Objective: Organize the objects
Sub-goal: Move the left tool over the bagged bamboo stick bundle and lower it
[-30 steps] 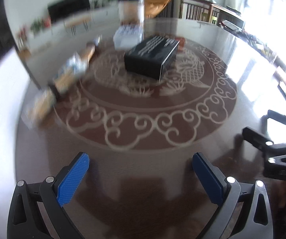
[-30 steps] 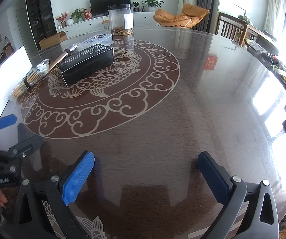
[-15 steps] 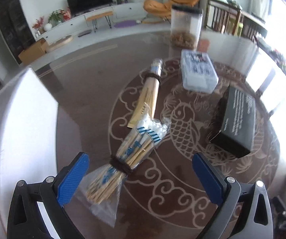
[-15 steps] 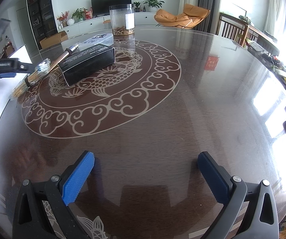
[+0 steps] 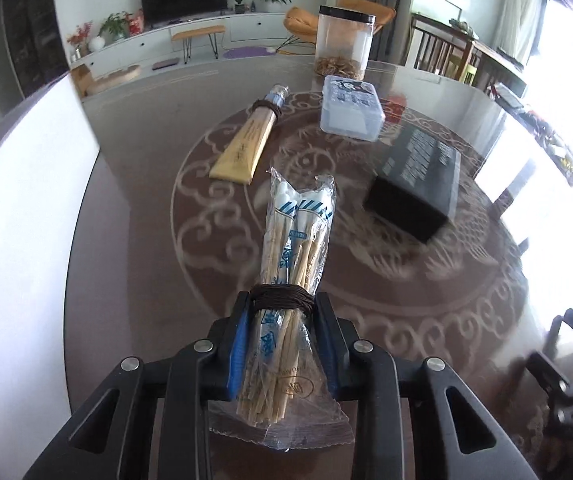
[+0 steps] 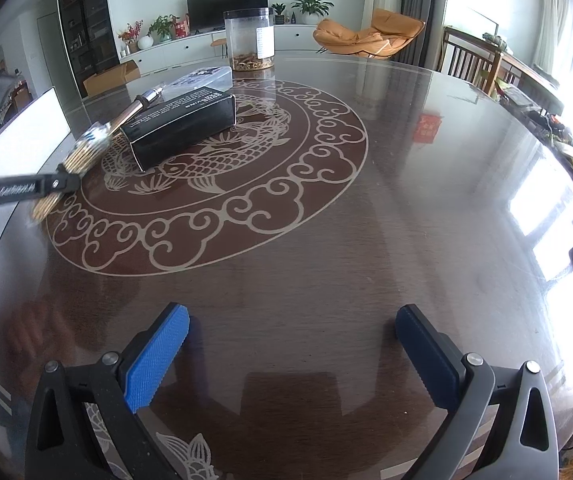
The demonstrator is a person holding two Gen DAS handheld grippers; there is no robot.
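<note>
A bundle of wooden chopsticks [image 5: 298, 232] in a clear plastic bag, tied with brown cord, lies on the dark round table [image 6: 326, 240]. My left gripper [image 5: 282, 300] is closing its jaws on the bundle, and both blue pads press its sides at the cord. The right wrist view shows the same gripper [image 6: 62, 182] at the table's left edge, with the bundle [image 6: 86, 152] sticking out past it. Over the near table, my right gripper [image 6: 292, 316] stands open with nothing between its fingers.
Beyond the bundle lie a tan paper sleeve [image 5: 246, 144] tied with cord, a clear plastic box [image 5: 350, 106] and a black carton [image 5: 418, 176]. A clear jar [image 5: 344, 46] with a black lid stands at the far edge. A white panel [image 5: 18, 200] flanks the left.
My left gripper swung left from the table's middle to the chopstick bundle, and its jaws went from wide open to closed around it. The right gripper has not moved.
</note>
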